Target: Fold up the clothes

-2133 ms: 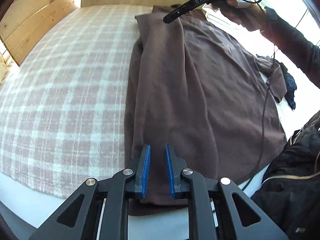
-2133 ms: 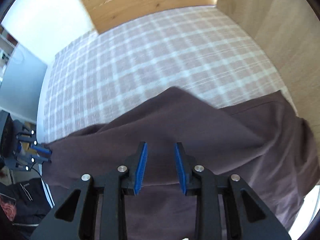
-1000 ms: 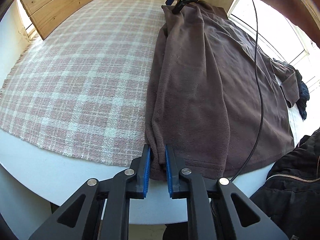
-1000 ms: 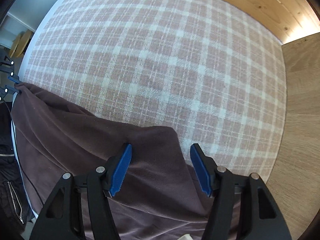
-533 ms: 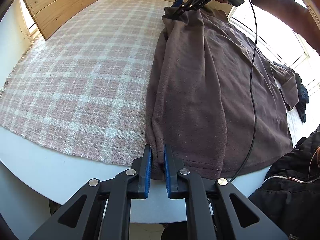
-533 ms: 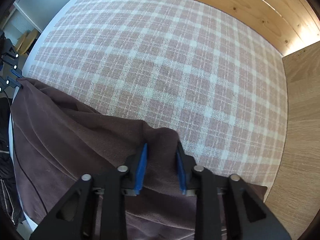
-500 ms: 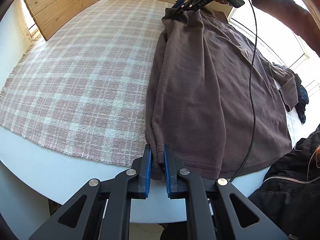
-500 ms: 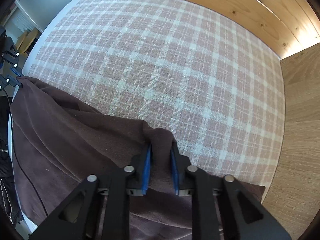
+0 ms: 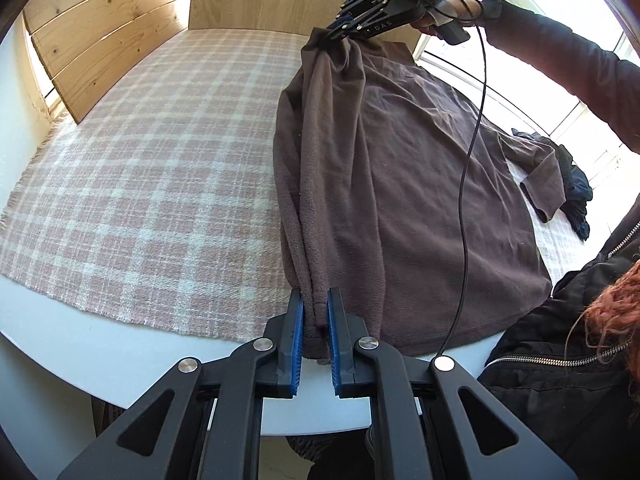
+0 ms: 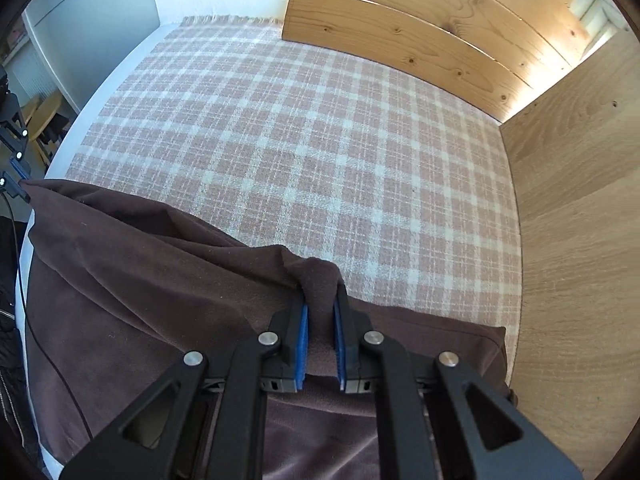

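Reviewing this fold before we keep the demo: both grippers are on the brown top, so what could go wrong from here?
1. The left gripper pinches only the hem corner of the brown top; the fleece could slip out when lifted.
2. The right gripper has just closed on a small bunched fold, so it may hold unevenly.
3. The black cable drapes across the top and could get folded in.

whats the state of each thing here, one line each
brown fleece top: partly folded lengthwise, its folded edge pinched at both ends
left gripper: shut on the top's hem corner
right gripper: just closed on the top's far corner
pink plaid blanket: spread flat
dark garment: crumpled beside the sleeve
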### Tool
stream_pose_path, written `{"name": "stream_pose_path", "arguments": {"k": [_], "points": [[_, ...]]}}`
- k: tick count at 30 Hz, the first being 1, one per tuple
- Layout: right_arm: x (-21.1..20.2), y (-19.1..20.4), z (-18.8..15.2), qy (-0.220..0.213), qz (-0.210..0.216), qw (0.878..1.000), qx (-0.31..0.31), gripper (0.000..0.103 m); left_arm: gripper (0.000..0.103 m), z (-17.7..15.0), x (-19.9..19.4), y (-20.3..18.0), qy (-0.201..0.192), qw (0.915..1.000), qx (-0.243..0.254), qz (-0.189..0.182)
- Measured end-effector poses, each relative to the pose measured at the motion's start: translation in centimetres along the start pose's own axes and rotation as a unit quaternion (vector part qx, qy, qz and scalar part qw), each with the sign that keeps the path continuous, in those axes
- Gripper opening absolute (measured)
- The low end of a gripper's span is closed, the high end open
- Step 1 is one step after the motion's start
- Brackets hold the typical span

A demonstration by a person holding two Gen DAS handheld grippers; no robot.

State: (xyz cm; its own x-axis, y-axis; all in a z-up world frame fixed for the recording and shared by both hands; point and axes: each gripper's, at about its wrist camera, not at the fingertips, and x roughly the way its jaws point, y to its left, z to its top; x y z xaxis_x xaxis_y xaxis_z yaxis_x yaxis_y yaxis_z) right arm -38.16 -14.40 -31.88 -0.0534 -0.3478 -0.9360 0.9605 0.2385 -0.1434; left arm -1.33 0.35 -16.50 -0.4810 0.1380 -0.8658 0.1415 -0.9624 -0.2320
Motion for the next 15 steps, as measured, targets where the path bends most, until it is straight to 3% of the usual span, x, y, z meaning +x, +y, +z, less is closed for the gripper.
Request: {"name": "stream_pose_path", "arguments": {"k": [8,10,13,15], "points": [[-4.5,-3.1,-6.3,-0.051,-0.052,0.995,0.07,0.011,0.01,0.5,-0.5,-6.2,-0.002,0.997,0.067,-0.04],[-8.4,0.2,-9.5,-0.061,-0.065,0.992,0.085,0.011,0.01,0.4,0.4,-8.2,0.008,0.9945,0.087,-0.057],[-9.0,1.4,-12.9,-0.071,-0.078,0.988,0.114,0.011,0.01,-0.3,1.3,-10.5,0.028,0.9897,0.121,-0.07],[-13.5,5.3,-15.7,-0.063,-0.091,0.984,0.139,0.013,0.01,-0.8,2.2,-11.7,0.045,0.9859,0.141,-0.078]]}}
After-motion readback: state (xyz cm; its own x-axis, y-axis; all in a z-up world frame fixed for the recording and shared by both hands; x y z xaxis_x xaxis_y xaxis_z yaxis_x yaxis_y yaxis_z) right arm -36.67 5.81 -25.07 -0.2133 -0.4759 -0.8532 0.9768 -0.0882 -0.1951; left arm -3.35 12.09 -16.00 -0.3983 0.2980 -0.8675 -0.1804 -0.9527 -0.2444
